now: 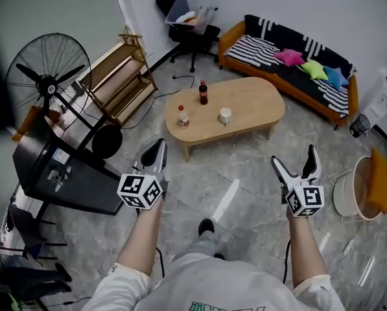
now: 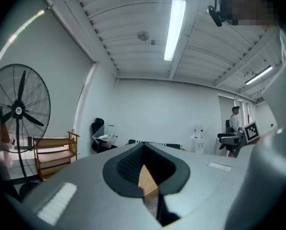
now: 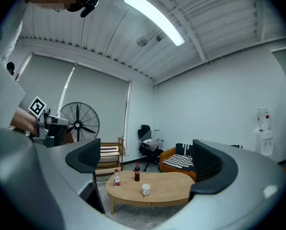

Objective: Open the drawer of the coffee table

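Left gripper point(image 1: 158, 149): jaws closed, tips together, nothing between them. Right gripper point(image 1: 294, 157): jaws apart, empty. Both are held in the air over the floor point(image 1: 232, 186), well short of the desk point(image 1: 251, 99), touching nothing. The oval wooden desk stands ahead of the person, near the sofa point(image 1: 290, 70); in the right gripper view it lies between the open jaws. On it are a dark bottle point(image 1: 203, 92), a pale bottle point(image 1: 183, 116) and a cup point(image 1: 225, 115). The drawer is too small to make out; the desk's near edge looks flush.
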Demonstrator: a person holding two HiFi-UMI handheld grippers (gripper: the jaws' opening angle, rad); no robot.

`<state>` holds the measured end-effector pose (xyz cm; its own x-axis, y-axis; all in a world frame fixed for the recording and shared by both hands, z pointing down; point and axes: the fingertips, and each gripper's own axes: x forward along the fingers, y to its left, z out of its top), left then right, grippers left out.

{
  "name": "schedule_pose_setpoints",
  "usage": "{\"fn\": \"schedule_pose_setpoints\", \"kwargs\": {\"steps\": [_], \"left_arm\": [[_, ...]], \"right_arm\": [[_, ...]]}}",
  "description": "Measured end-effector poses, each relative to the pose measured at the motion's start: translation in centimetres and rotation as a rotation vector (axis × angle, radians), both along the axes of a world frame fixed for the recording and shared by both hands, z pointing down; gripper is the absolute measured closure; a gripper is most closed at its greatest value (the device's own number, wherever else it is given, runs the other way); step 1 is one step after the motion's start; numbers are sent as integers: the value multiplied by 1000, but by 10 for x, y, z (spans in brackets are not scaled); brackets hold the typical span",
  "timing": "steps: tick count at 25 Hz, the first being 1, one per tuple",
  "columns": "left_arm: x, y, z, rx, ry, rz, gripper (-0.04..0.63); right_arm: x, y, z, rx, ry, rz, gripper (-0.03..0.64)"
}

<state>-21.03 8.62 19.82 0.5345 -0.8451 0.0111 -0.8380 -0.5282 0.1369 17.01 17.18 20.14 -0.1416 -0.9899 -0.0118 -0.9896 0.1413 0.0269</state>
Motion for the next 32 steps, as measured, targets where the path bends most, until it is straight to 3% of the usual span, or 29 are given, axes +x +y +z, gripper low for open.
{"fn": "schedule_pose_setpoints", "kwargs": {"steps": [6,14,32], "left_arm": [[4,-72,6,-9,-6,28,597],[14,-129,2,-12,-24,46,597],[64,-238,12,-22,-72,-88,597]], "right_arm": [[-7,-67,-1,1,3,-3,29],[-3,-121,-1,-9,3,-7,29],[51,-275,53,-73,-50,-167,29]]}}
